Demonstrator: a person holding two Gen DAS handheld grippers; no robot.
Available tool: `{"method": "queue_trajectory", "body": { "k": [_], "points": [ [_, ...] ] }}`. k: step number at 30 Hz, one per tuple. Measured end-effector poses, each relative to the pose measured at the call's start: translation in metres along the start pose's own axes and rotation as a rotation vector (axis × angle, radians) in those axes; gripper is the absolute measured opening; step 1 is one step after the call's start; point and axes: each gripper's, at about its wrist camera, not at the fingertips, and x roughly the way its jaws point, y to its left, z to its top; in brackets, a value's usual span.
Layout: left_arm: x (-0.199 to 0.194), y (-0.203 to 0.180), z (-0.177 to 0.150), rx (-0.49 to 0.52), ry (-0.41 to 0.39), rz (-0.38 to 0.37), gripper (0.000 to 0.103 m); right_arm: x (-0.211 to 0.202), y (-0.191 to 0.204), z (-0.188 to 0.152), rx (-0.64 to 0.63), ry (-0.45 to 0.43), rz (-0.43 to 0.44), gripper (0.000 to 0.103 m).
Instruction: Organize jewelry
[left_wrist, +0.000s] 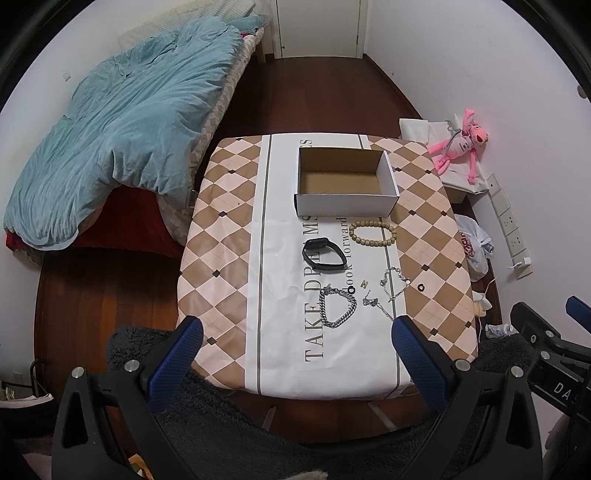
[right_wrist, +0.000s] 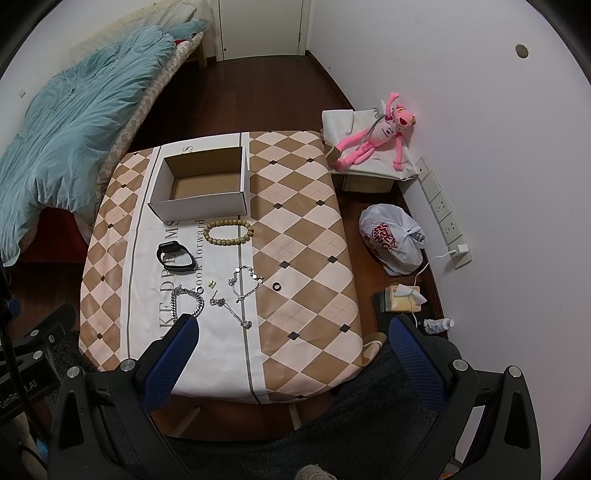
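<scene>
An empty open cardboard box stands at the table's far side. In front of it lie a wooden bead bracelet, a black wristband, a chunky silver chain bracelet, thin silver chains, a small gold piece and a black ring. My left gripper and right gripper are open and empty, held above the table's near edge.
The table carries a checked cloth. A bed with a blue duvet is at the left. A pink plush toy, a plastic bag and a power strip are on the floor at the right.
</scene>
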Motion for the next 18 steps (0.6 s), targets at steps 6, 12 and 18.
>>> {"method": "queue_trajectory", "body": {
  "k": [6,12,18],
  "points": [
    [0.0003,0.0008,0.0008,0.0,-0.002,0.002,0.103,0.0014,0.0018,-0.0035,0.002,0.001,0.002,0.103],
    [-0.002,0.0027,0.0034,-0.002,-0.003,0.002,0.103,0.0016,0.0014,0.0015,0.0,0.001,0.002,0.103],
    [-0.0017,0.0038,0.0062,0.0,-0.004,0.004,0.103,0.0006,0.0016,0.0008,0.001,0.001,0.0,0.103]
  ]
}}
